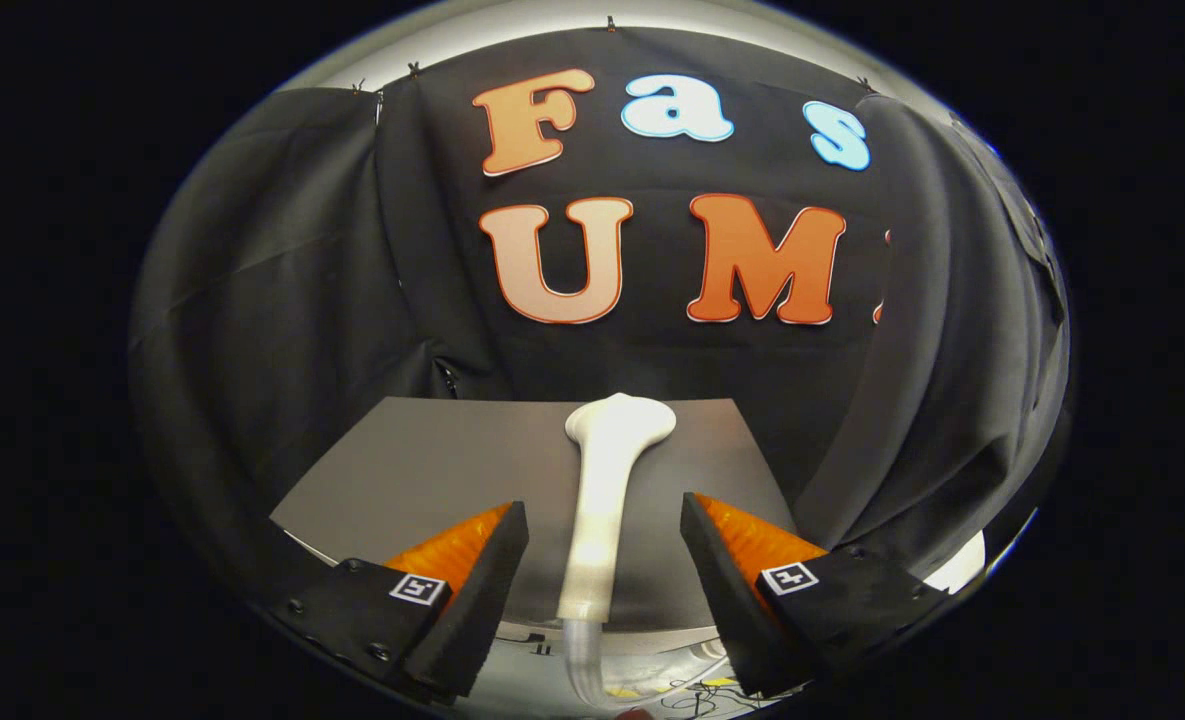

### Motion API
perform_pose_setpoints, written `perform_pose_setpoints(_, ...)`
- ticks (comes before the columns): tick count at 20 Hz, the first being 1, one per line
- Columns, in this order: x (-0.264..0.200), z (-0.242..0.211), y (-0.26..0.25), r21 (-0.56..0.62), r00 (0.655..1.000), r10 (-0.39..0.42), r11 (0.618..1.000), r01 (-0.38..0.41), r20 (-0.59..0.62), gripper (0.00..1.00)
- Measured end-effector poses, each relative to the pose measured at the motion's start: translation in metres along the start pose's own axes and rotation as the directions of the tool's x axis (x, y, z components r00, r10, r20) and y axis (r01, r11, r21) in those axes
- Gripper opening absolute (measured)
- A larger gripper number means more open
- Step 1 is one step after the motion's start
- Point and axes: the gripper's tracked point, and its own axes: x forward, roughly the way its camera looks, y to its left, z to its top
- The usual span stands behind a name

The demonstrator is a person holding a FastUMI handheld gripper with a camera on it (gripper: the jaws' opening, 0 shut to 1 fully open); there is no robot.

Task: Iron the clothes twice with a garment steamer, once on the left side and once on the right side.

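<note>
All around you hangs the booth's black cloth wall (282,290), soft and full of folds, clipped up along the top. In front of it sits a flat grey board (432,470), smooth and bare, with its far edge close against the cloth. Below the near edge of the board you can see a pale floor (532,690) with some thin wires on it. The white garment steamer (600,500) lies on the grey board, its handle pointing back at you and its wide head at the far end, near the cloth. A clear hose comes off the handle's near end. Your gripper (604,545) is wide open. Its two black fingers (497,570) sit one on each side of the steamer handle, with a gap on both sides, so they are not touching it and are holding nothing.
</note>
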Motion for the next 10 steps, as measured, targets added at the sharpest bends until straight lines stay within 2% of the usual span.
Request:
perform_pose_setpoints(5,0.046,-0.011,0.005,-0.038,0.997,-0.018,0.999,0.015,-0.075,0.99)
perform_pose_setpoints(10,0.071,-0.023,0.004,-0.051,0.99,-0.047,0.998,0.04,-0.137,0.9)
